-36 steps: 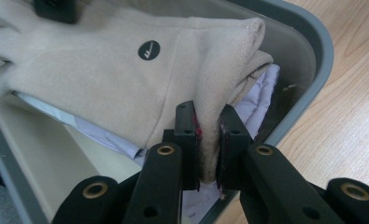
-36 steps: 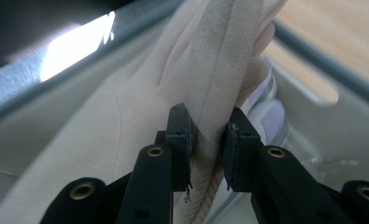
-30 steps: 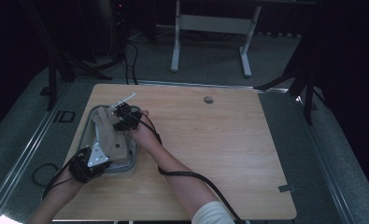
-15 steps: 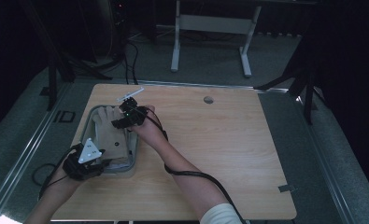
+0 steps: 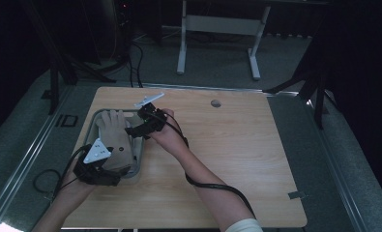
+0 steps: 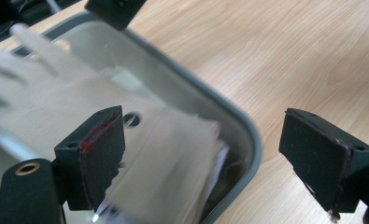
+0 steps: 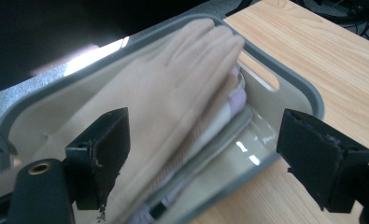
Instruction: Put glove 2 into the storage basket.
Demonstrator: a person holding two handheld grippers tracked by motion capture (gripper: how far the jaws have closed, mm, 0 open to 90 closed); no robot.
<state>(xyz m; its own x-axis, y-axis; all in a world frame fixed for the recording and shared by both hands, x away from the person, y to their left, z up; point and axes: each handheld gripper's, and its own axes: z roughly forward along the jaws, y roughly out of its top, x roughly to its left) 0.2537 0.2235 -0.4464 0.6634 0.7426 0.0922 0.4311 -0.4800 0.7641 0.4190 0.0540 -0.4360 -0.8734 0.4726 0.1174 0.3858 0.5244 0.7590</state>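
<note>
At the left side of the pale wood-grain table (image 5: 237, 159), a shallow grey plastic tray with rounded corners (image 5: 93, 122) holds a beige fabric glove (image 5: 115, 137), laid flat with its fingers pointing toward the table's far edge. The glove lies on top of other folded pale items in the tray; what those are cannot be told.

Nearest the onlooker, at the tray's near end, the left gripper (image 5: 106, 175), black with a grey three-cornered plate on top, hangs in the person's left hand (image 5: 70, 191). Its jaws have just been opening and now stand wide apart; in the left gripper view (image 6: 215, 158) the glove's cuff end lies below and between them, untouched by either pad.

A little to the right, over the tray's far right corner, the right gripper (image 5: 134, 130) is held in the person's right hand (image 5: 167, 137), the forearm running in from the bottom edge with a black cable (image 5: 213, 186) looped around it. Its jaws too have just been opening and stand wide apart; the right gripper view (image 7: 203, 158) shows the glove's fingers and the tray's rim beneath the gap, with nothing gripped.

To the right the table is bare wood, with a small grey round disc (image 5: 215, 103) near its far edge.
</note>
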